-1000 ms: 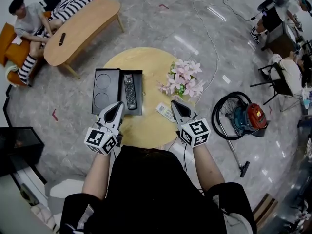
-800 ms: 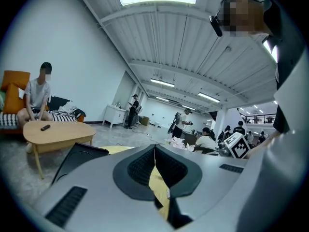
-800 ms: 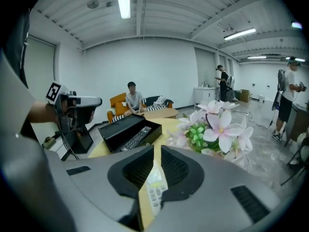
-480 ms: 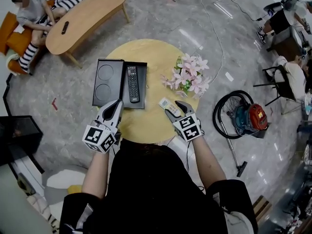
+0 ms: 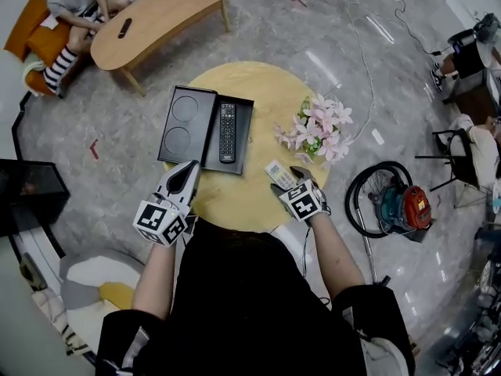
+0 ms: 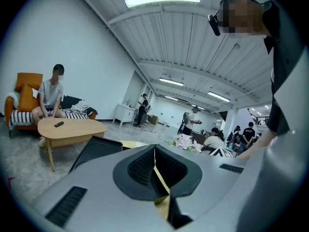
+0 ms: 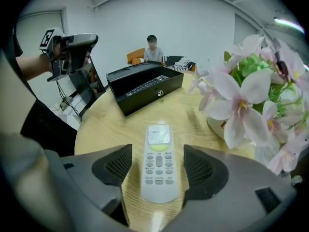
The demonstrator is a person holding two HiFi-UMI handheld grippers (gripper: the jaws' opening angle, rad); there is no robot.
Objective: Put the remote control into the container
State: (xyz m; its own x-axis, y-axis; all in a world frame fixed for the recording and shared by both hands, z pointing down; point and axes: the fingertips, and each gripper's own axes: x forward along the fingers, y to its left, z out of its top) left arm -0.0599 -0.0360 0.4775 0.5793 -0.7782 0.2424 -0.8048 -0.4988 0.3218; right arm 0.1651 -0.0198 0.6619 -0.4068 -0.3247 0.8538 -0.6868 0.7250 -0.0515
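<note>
Right gripper (image 7: pixel 157 170) jaws opening around white remote (image 7: pixel 158 149) on round table (image 7: pixel 111 124), left gripper (image 6: pixel 154 158) clenched empty

White remote control (image 7: pixel 158 163) flat on the tabletop (image 5: pixel 235 198) — black container (image 5: pixel 244 131) nearby, lid (image 5: pixel 186 122) apparently open, dark remote (image 5: pixel 227 121) inside

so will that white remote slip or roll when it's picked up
The white remote is a flat, hard-looking slab lying face up on the table, so it probably won't roll or flex. Its smooth plastic sides may be a bit slippery. Thin, so likely light.
</note>
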